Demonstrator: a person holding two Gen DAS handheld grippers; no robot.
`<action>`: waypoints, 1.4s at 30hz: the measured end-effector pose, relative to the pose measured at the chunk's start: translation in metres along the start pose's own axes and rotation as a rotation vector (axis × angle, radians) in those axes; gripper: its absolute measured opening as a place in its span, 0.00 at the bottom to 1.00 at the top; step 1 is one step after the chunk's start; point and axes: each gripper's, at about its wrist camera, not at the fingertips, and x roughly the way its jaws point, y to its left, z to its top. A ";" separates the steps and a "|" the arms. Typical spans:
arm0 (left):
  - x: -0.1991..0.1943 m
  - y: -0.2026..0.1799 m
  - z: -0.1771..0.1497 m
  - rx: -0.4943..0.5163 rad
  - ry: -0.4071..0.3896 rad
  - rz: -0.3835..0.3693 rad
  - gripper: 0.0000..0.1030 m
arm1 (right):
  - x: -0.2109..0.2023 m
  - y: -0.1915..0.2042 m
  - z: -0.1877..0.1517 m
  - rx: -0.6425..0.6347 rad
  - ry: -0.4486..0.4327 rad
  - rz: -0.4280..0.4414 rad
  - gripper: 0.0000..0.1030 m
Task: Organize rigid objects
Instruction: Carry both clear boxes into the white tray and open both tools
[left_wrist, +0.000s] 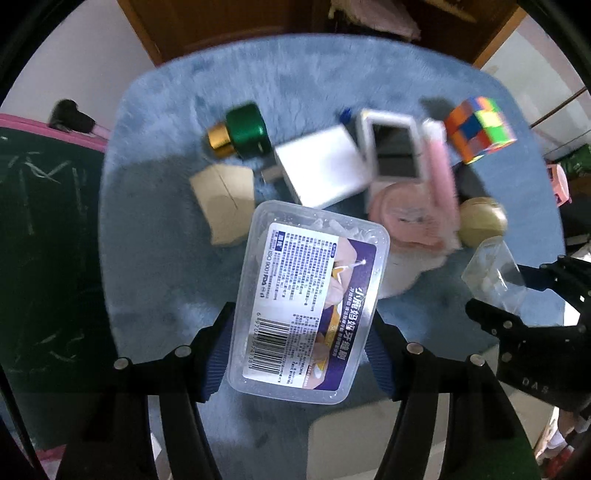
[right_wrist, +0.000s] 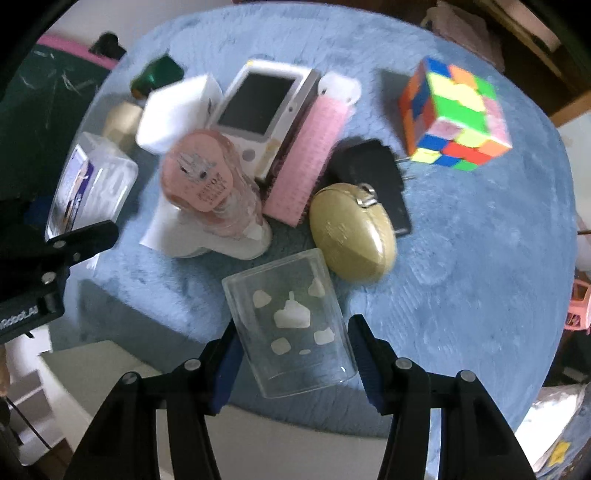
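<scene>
Left fingers (left_wrist: 299, 352) clamped on labelled box (left_wrist: 306, 302), right fingers (right_wrist: 291, 363) on clear cup (right_wrist: 291, 321)

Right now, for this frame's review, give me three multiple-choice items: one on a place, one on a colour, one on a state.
1. Where does the puzzle cube stand?
A. On the blue mat's far right, apart from the pile
B. Inside the labelled box
C. Under the pink brush

2. What colour is the egg-shaped case?
A. Red
B. Gold
C. Black

3. What sits between the right gripper's pads?
A. Nothing
B. The green bottle
C. A clear printed container

Answers:
1 A: the right wrist view shows bare mat around the cube.
2 B: its shell is dull gold, with a metal clasp on top.
3 C: the clear container fills the gap between both blue pads; the left gripper likewise holds the labelled clear box.
</scene>
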 end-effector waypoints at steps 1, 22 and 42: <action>-0.012 -0.002 -0.005 -0.002 -0.023 -0.011 0.66 | -0.008 0.000 -0.003 0.008 -0.014 0.003 0.55; -0.239 -0.031 -0.112 0.063 -0.448 -0.048 0.66 | -0.247 0.001 -0.184 0.204 -0.470 0.024 0.55; -0.217 -0.057 -0.180 -0.061 -0.515 0.014 0.66 | -0.239 0.024 -0.272 0.190 -0.581 -0.136 0.55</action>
